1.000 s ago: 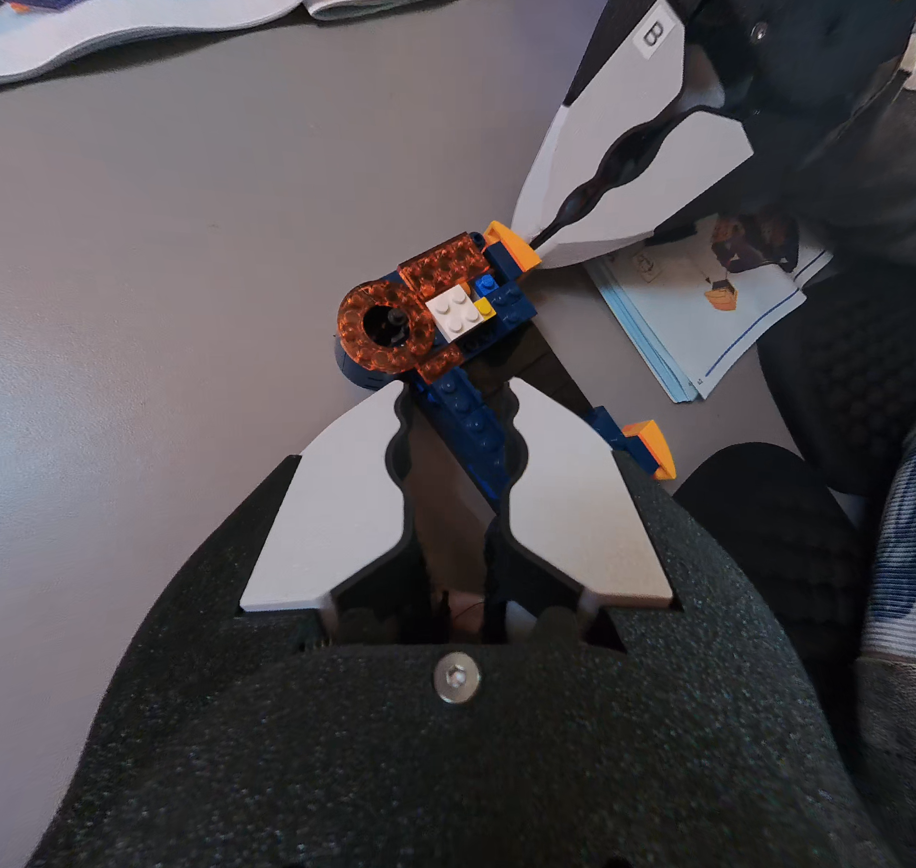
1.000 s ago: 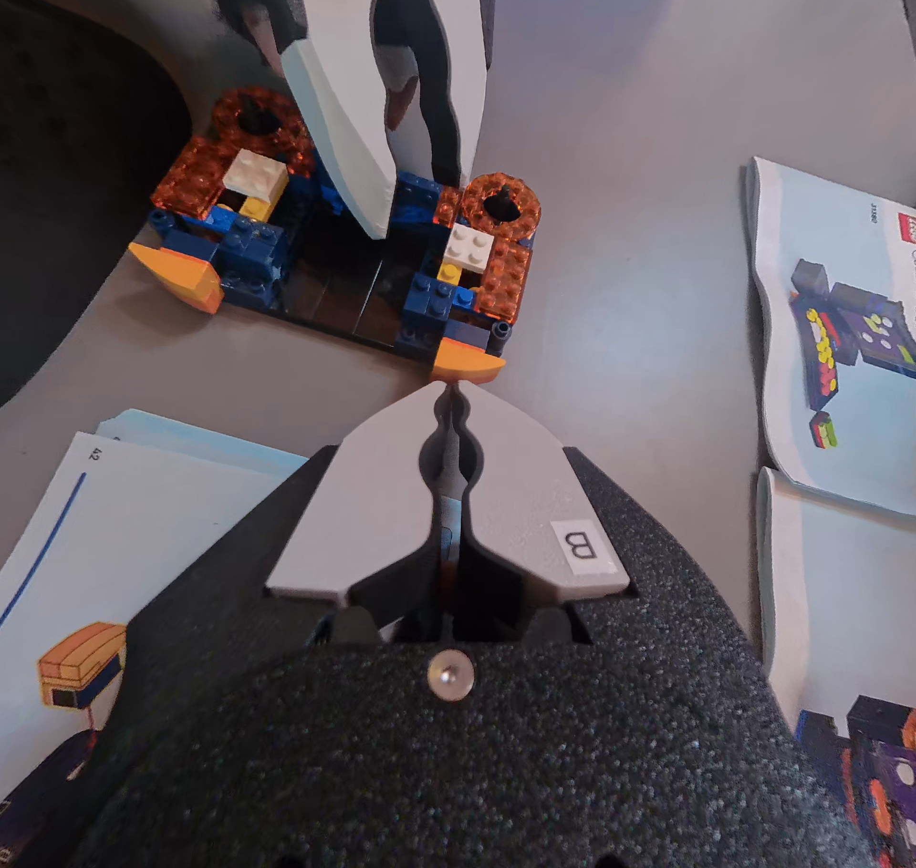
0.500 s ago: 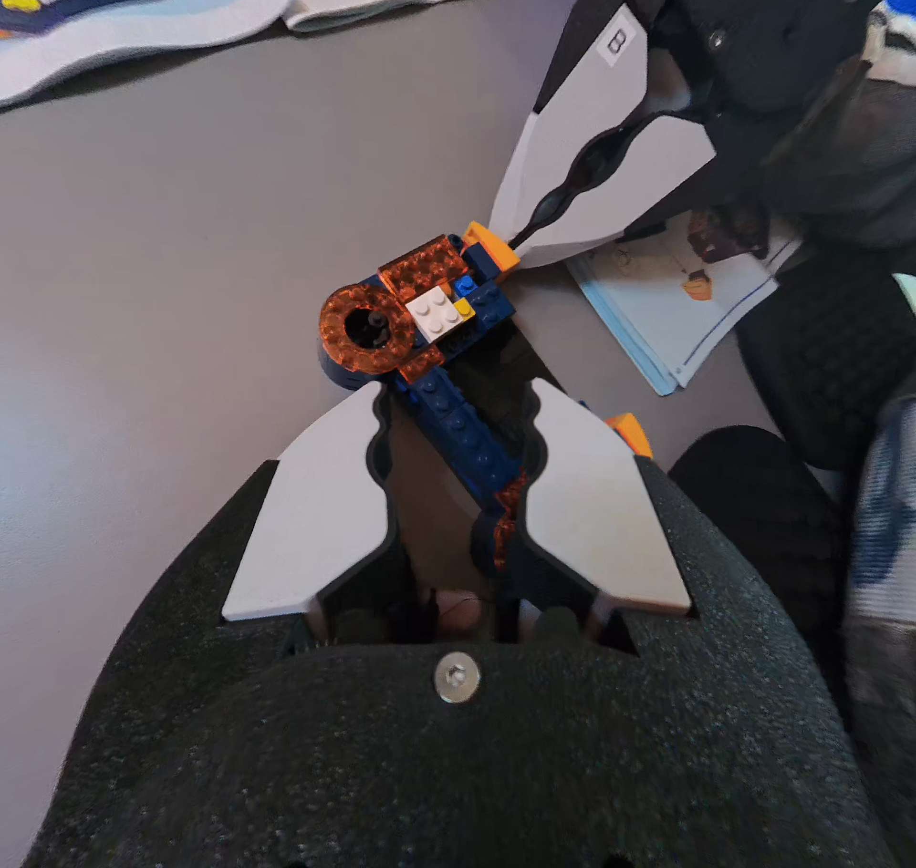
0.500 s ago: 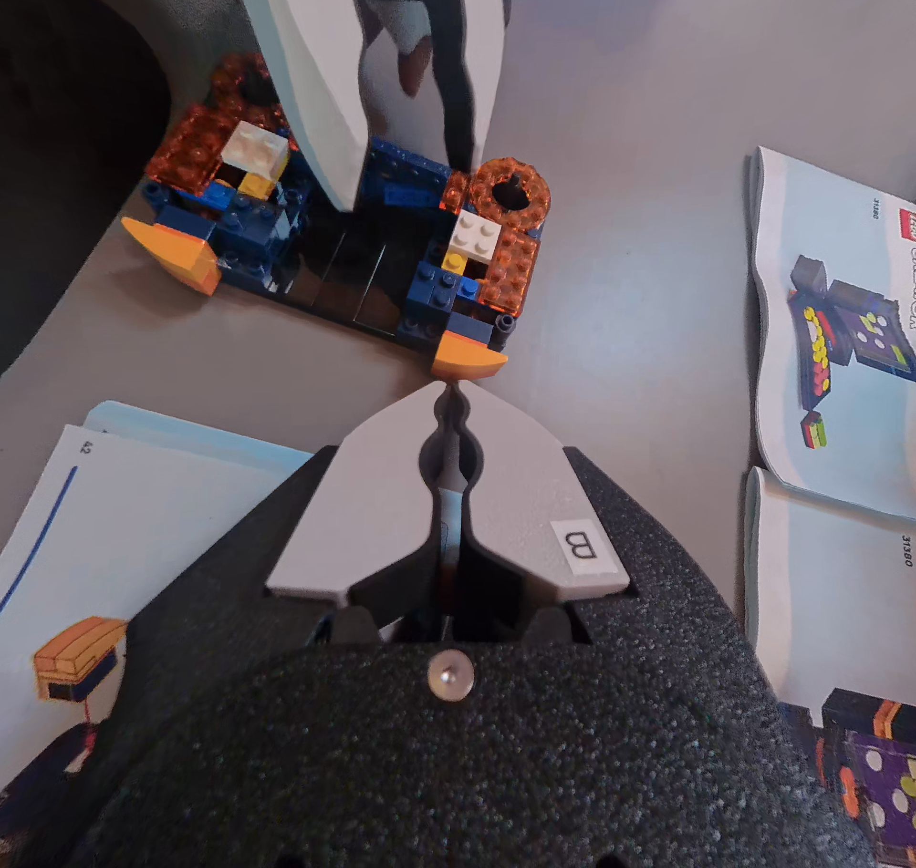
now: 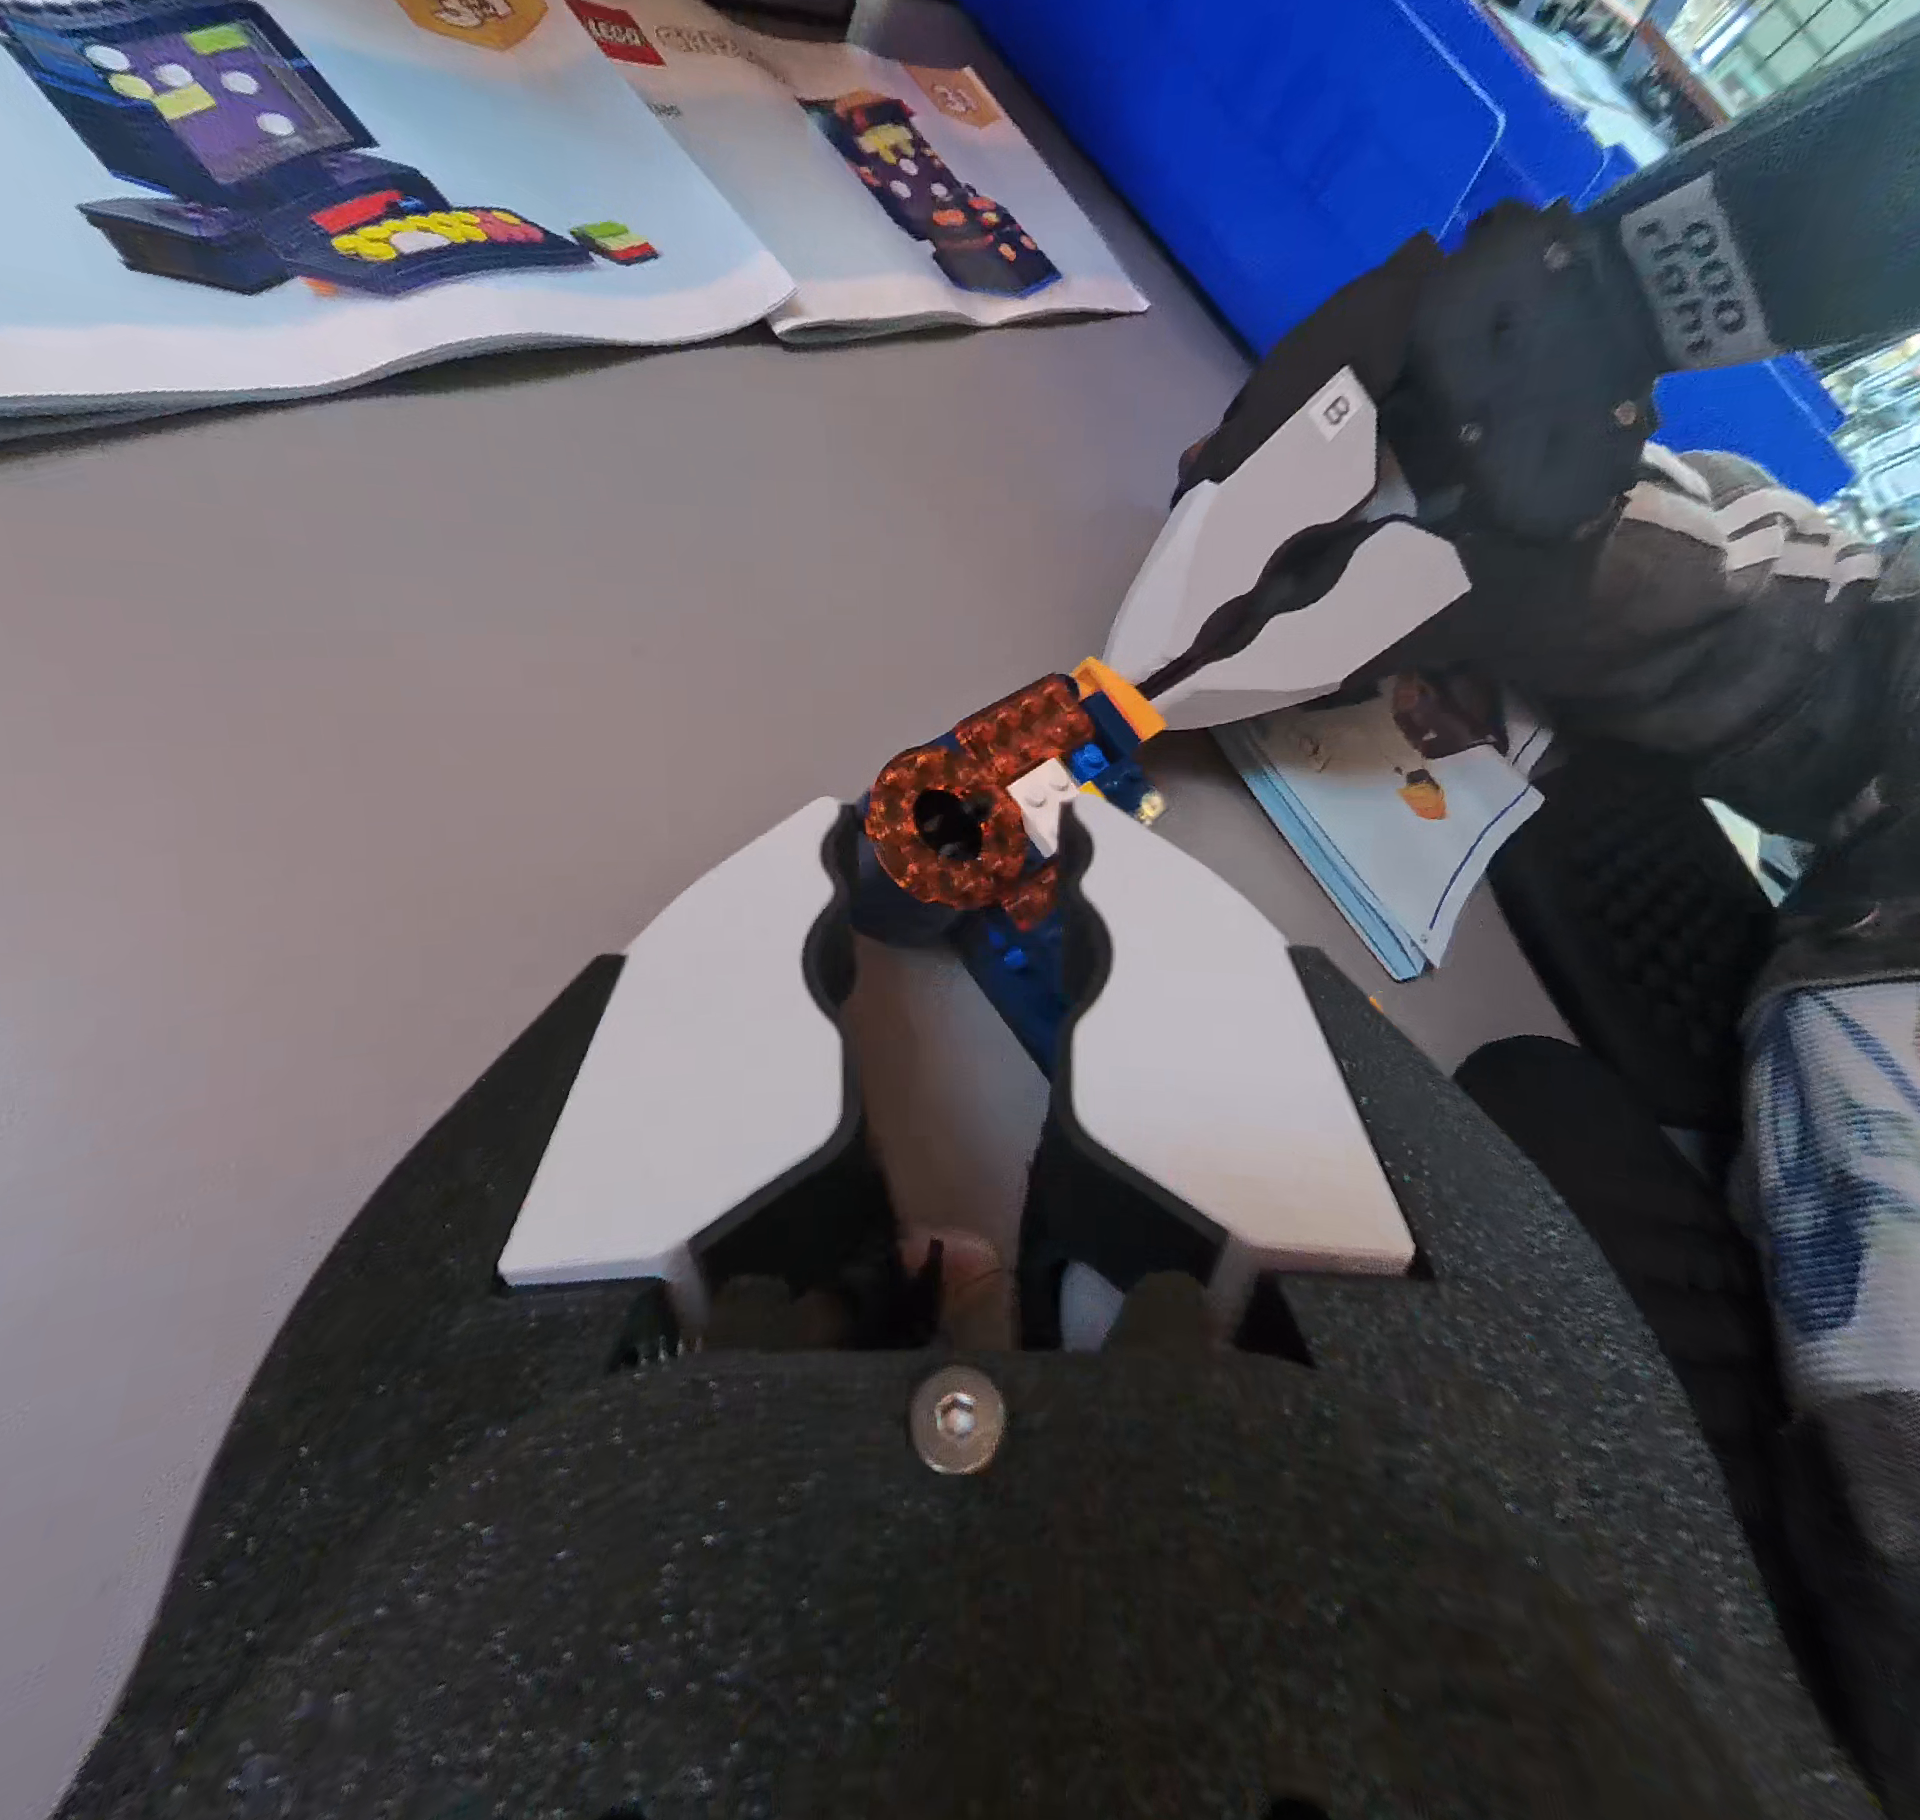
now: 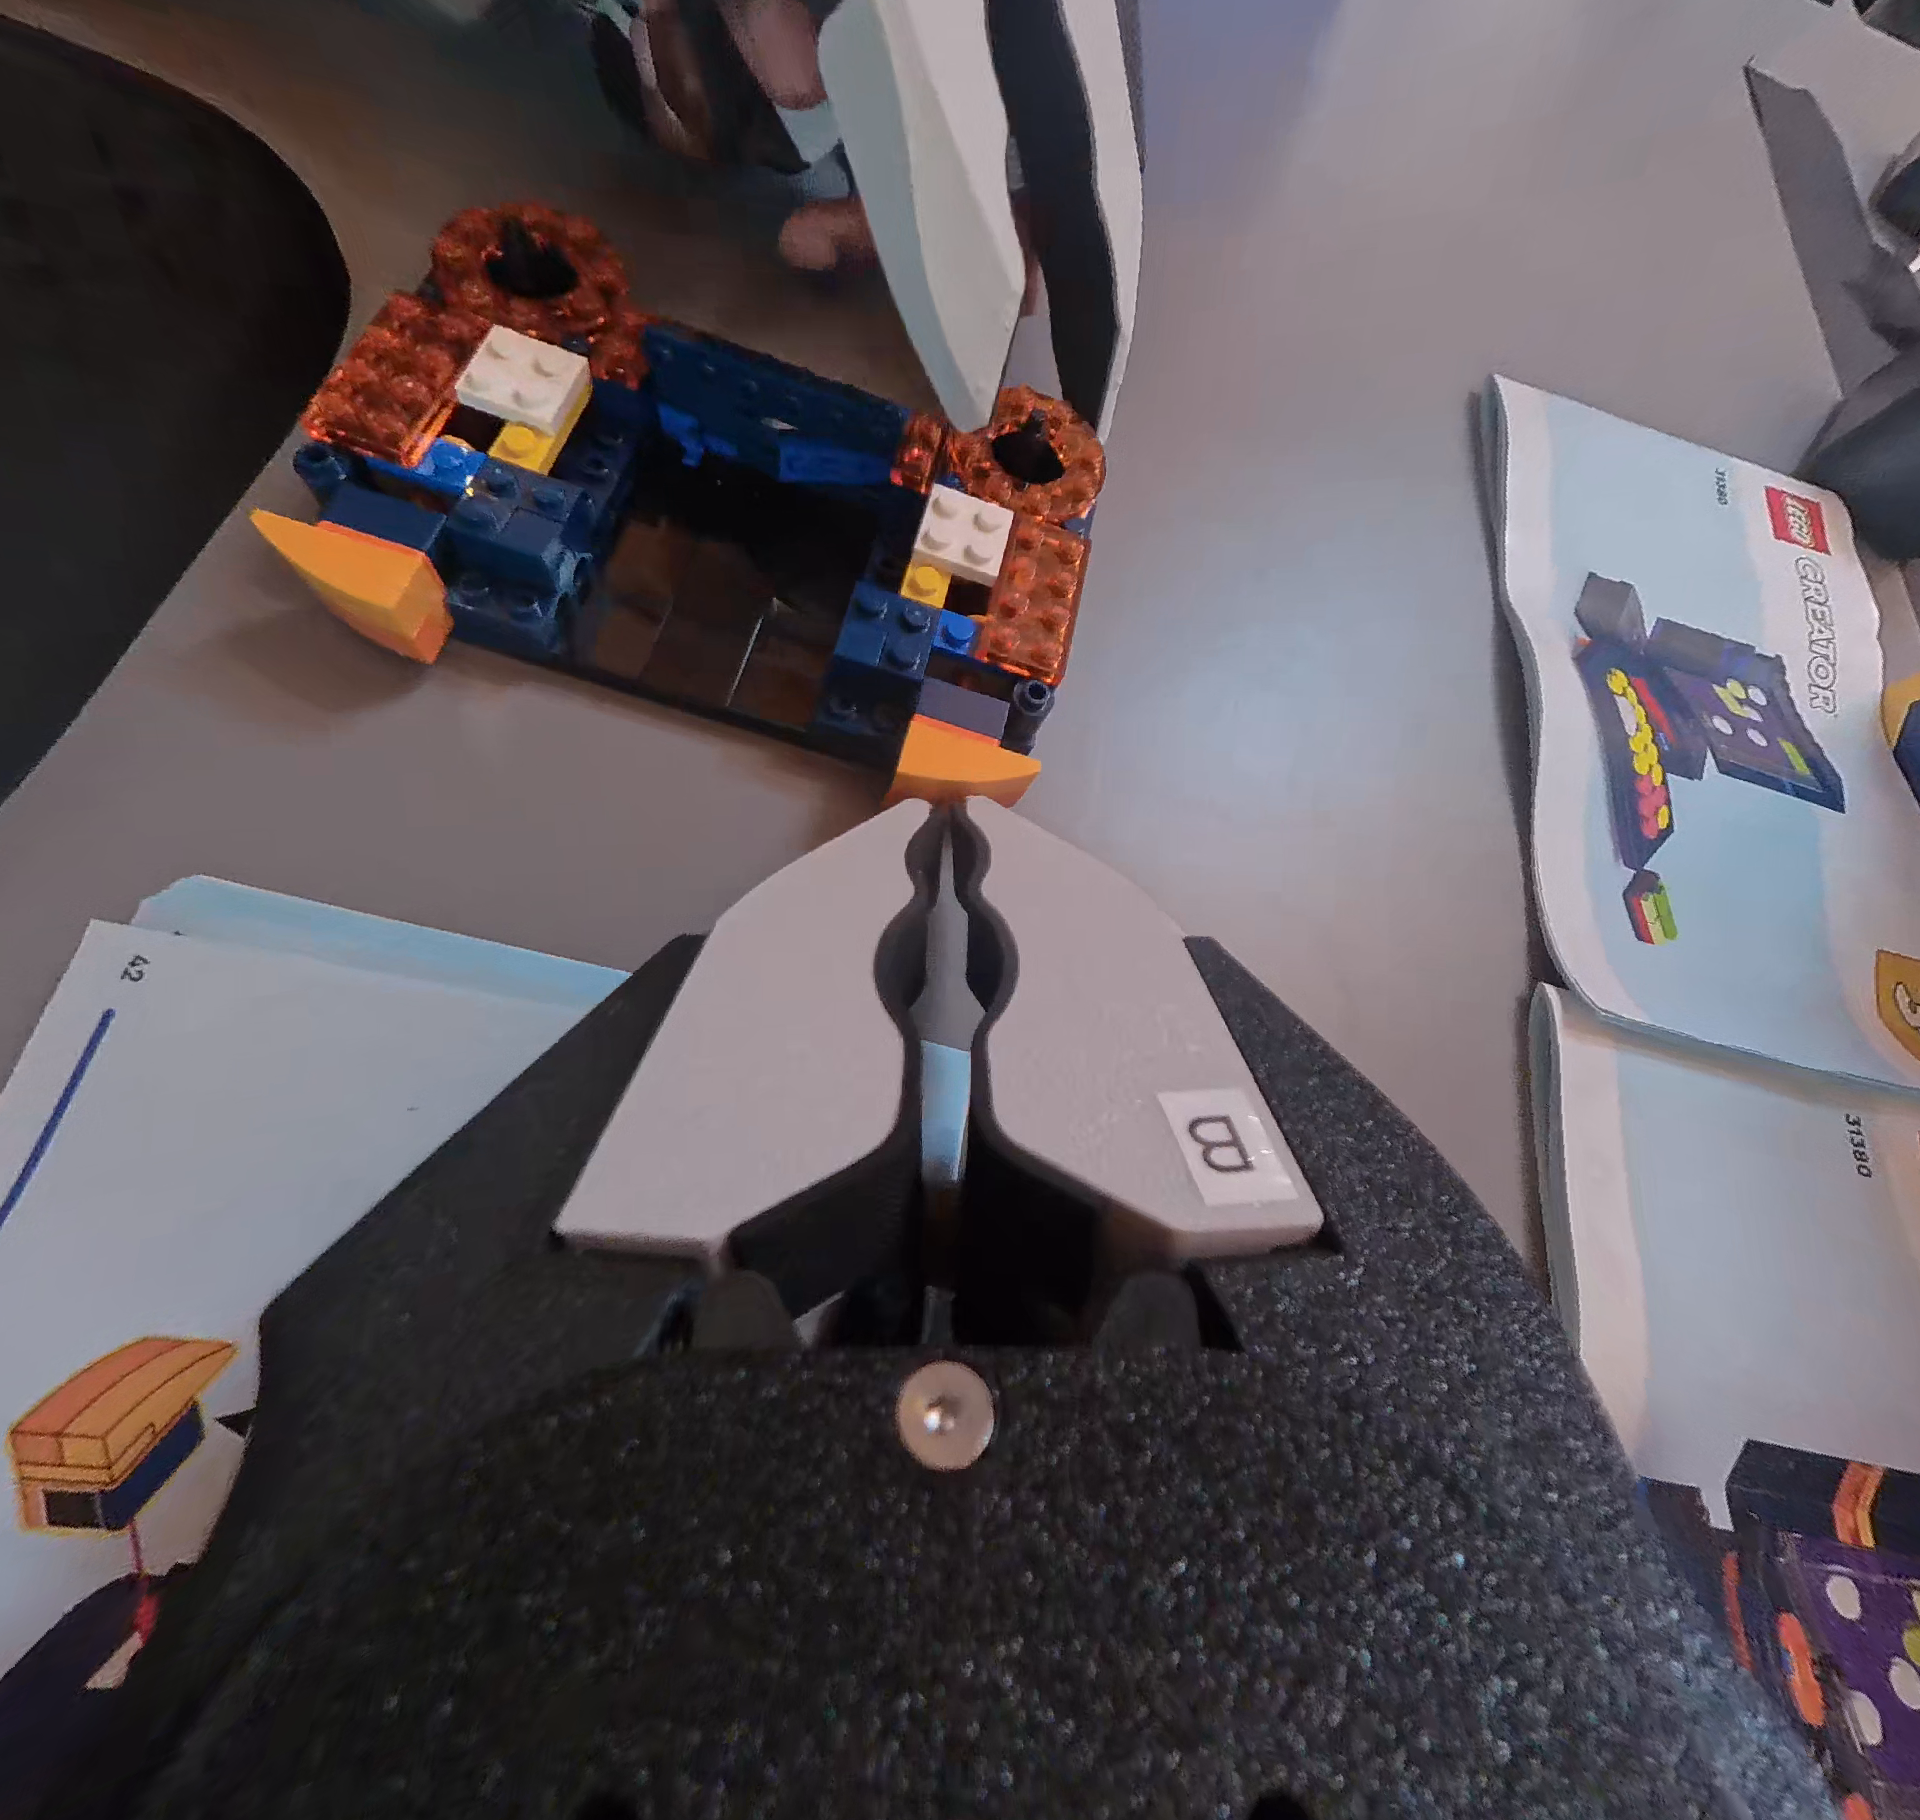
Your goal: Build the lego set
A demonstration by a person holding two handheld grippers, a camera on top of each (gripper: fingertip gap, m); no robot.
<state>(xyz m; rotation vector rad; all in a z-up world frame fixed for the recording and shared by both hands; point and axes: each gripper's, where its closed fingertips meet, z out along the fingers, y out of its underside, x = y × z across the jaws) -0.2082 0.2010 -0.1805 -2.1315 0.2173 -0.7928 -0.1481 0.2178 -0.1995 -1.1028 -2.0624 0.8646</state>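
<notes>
On the grey desk (image 6: 1299, 420) a brick model (image 6: 686, 544) of dark blue, clear orange, white and yellow pieces sits flat, with an orange wedge at each near corner and a clear orange ring (image 5: 940, 825) on each far corner. The left tool (image 5: 961, 820) reaches in from the model's far side, its two pale fingers (image 5: 727, 1022) set either side of the ring-topped corner; the ring and the dark blue bricks under it fill the gap at the tips, and the fingers look closed against that corner, though the contact itself is partly hidden. The right tool (image 6: 948, 809) has its fingers drawn together on nothing, the tips touching the orange wedge (image 6: 961, 762) at the model's nearest corner. An open instruction booklet (image 6: 208, 1095) lies under and left of the right tool. Two more booklets (image 6: 1683, 731) lie on the desk well to the right of the model. A blue bin (image 5: 1247, 108) stands beyond the desk edge.
</notes>
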